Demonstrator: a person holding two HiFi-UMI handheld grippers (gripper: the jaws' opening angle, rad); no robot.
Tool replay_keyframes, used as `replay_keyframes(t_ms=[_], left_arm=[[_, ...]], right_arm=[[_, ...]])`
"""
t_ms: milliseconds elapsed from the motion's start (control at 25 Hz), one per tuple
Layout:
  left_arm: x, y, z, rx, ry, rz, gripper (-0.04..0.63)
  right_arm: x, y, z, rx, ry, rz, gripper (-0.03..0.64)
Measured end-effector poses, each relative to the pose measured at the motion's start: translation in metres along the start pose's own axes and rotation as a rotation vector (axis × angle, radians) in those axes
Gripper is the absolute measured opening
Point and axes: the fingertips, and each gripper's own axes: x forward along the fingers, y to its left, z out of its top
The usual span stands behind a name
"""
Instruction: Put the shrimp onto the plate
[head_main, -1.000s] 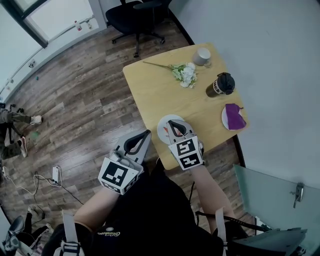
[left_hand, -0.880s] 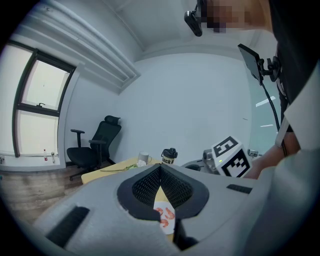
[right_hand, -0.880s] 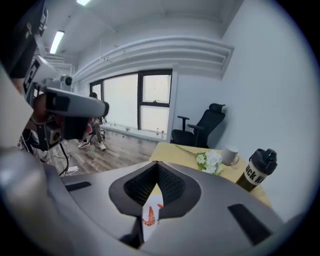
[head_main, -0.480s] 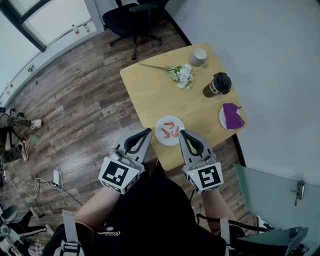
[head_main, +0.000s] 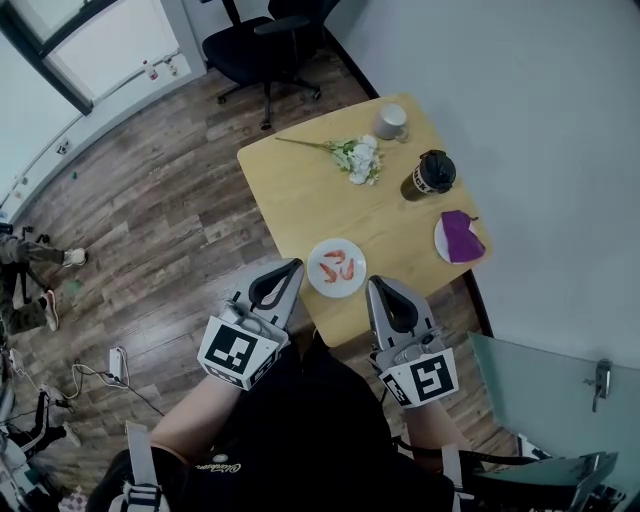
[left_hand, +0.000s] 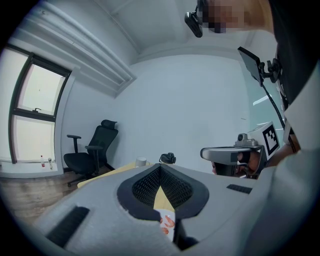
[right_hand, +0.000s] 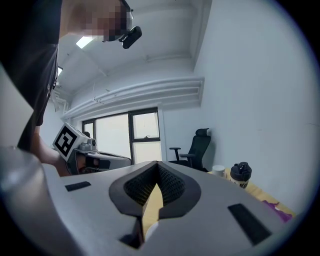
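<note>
Shrimp (head_main: 338, 266): three orange-red pieces lying on the white plate (head_main: 320, 283), uncovered, near the desk's near edge. Desk (head_main: 300, 200): pale wood, rounded corners.

Writing: the black tumbler (head_main: 428, 173), towards the right edge, carries a pale label too small to read. Each gripper's cube bears black-and-white square markers and no words.

Right gripper (head_main: 380, 287): jaws together, nothing between them, tips just off the near edge beside the plate. One second ago it stood over the plate and hid the shrimp; half a second ago it was at the plate's rim; it is now drawn further back. Left gripper (head_main: 290, 268): jaws together and empty, off the desk's near left corner, where it was in both earlier frames.

Other things on the desk: a spray of white flowers (head_main: 355, 157) and a white cup (head_main: 390, 120) towards the far edge; a purple cloth (head_main: 460, 238) on a small plate at the right edge.

Room: brown plank floor (head_main: 170, 230), pale walls, a black office chair (head_main: 255, 40) beyond the far corner, a window at upper left, cables on the floor at lower left.
</note>
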Motion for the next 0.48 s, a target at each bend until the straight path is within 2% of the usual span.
replay_keyframes(t_ms=[480], left_arm=[[0.0028, -0.0042, 0.0018, 0.005, 0.001, -0.014, 0.000]], right_arm=[[-0.0017, 0.0006, 0.0035, 0.031, -0.017, -0.004, 0.002]])
